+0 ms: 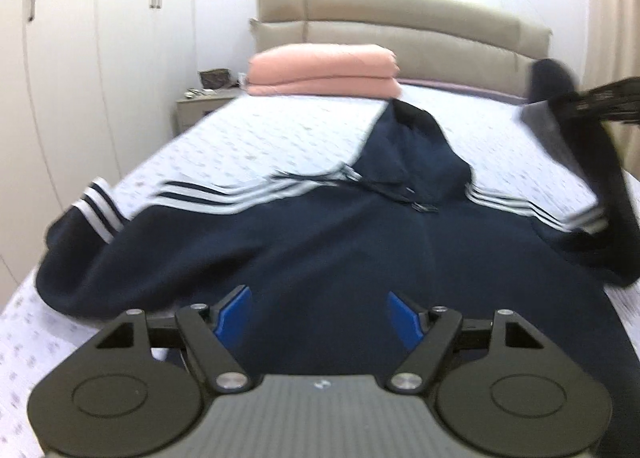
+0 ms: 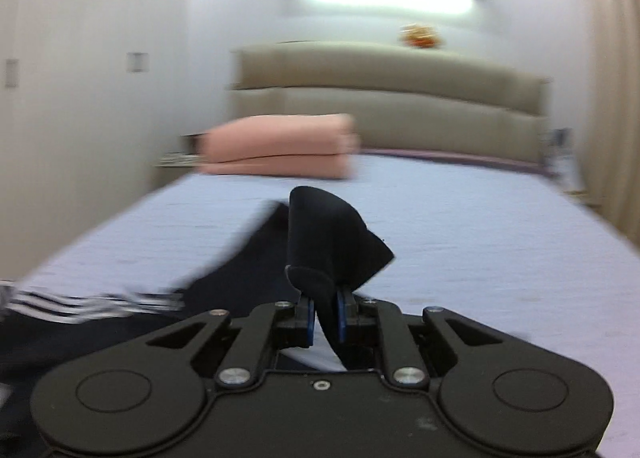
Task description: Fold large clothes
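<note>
Two tools: right tool (image 2: pixel 325 322) clamped on hoodie (image 1: pixel 320 258) sleeve cuff, raised at hoodie's right; left tool (image 1: pixel 318 316) wide open, empty, over hem. Hoodie's long axis runs toward headboard (image 1: pixel 400 25).

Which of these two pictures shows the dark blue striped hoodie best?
The left wrist view: the navy hoodie lies spread on the bed, hood and striped sleeves visible. The right wrist view is blurred, showing mostly a fold of it pinched in the right gripper.

Hoodie (image 1: pixel 320 250) spread on the bed (image 1: pixel 260 137) before your left tongs (image 1: pixel 320 314), folded blanket (image 1: pixel 324 69) behind it by the headboard (image 1: pixel 400 25), nightstand (image 1: pixel 200 105) left of the bed, your right tongs (image 2: pixel 325 318) pinching its sleeve (image 2: pixel 332 242).
</note>
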`<action>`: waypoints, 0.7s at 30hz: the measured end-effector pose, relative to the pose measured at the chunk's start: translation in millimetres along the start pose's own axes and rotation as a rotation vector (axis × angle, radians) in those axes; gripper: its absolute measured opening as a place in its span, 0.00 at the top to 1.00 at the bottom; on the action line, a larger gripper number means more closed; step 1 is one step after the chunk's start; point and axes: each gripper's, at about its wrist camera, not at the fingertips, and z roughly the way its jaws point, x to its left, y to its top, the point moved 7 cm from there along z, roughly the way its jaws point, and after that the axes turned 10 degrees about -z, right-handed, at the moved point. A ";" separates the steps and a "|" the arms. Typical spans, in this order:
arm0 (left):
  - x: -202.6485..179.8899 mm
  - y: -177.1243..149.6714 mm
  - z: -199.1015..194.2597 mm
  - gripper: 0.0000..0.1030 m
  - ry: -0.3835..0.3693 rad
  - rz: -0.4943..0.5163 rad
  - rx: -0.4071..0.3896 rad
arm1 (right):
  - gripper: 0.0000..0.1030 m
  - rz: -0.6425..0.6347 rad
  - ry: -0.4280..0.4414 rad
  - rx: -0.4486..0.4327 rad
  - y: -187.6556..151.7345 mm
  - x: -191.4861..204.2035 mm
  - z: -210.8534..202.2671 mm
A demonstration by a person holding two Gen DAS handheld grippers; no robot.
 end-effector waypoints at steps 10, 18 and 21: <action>68.0 9.4 47.4 0.26 -0.022 -0.082 0.095 | 0.41 0.005 0.447 0.225 -48.5 182.9 57.5; 66.6 23.2 96.1 0.26 -0.283 -0.303 0.202 | 0.85 -0.062 -0.023 0.178 -57.9 23.6 46.2; 61.4 19.0 134.5 0.29 -0.249 -0.344 0.324 | 0.87 0.015 -0.122 0.269 -87.0 -21.3 58.2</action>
